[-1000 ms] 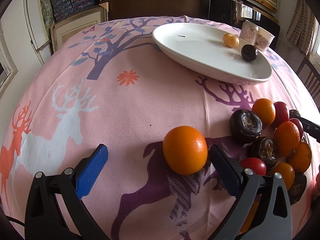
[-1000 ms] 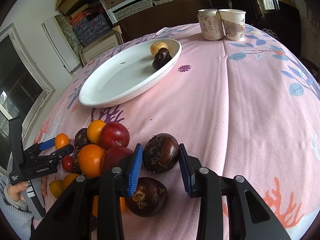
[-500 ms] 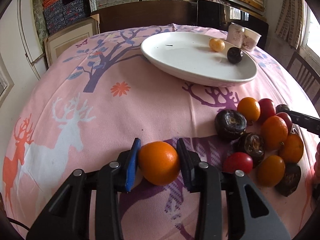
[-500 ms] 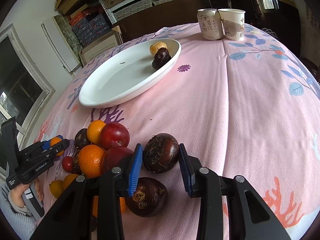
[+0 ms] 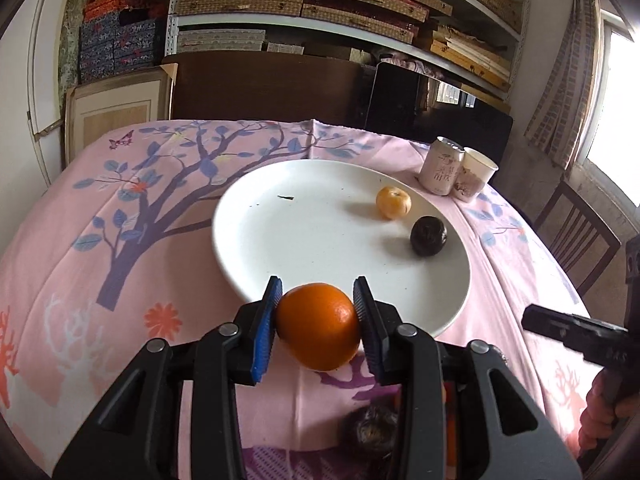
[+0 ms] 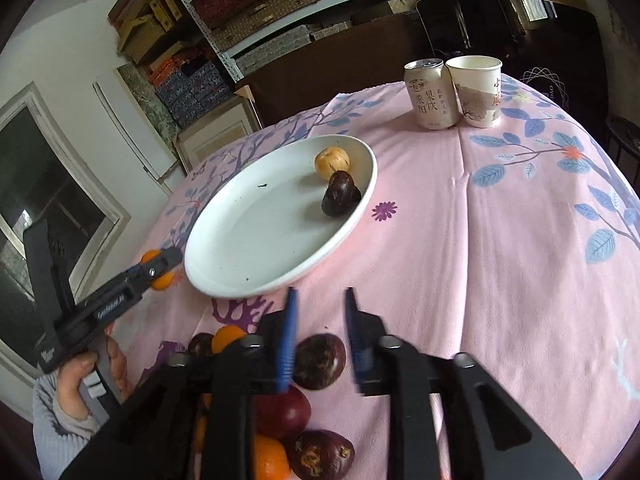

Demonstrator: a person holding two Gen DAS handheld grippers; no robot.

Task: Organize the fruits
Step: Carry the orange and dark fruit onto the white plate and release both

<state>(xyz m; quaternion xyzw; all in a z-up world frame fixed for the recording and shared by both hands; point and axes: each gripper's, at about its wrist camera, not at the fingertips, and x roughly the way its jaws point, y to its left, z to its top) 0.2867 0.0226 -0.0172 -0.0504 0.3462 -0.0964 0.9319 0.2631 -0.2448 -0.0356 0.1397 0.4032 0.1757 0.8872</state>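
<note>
A lived-in home room, part dining space, part storeroom. The counter wears a pink printed cloth with trees, deer and flowers — a household table covering. On it stand a white plate, a drinks can and a paper cup. Behind, metal shelves are crammed with woven and patterned boxes, a wooden chair sits by a curtained window — and a framed panel leans against dark furniture.
</note>
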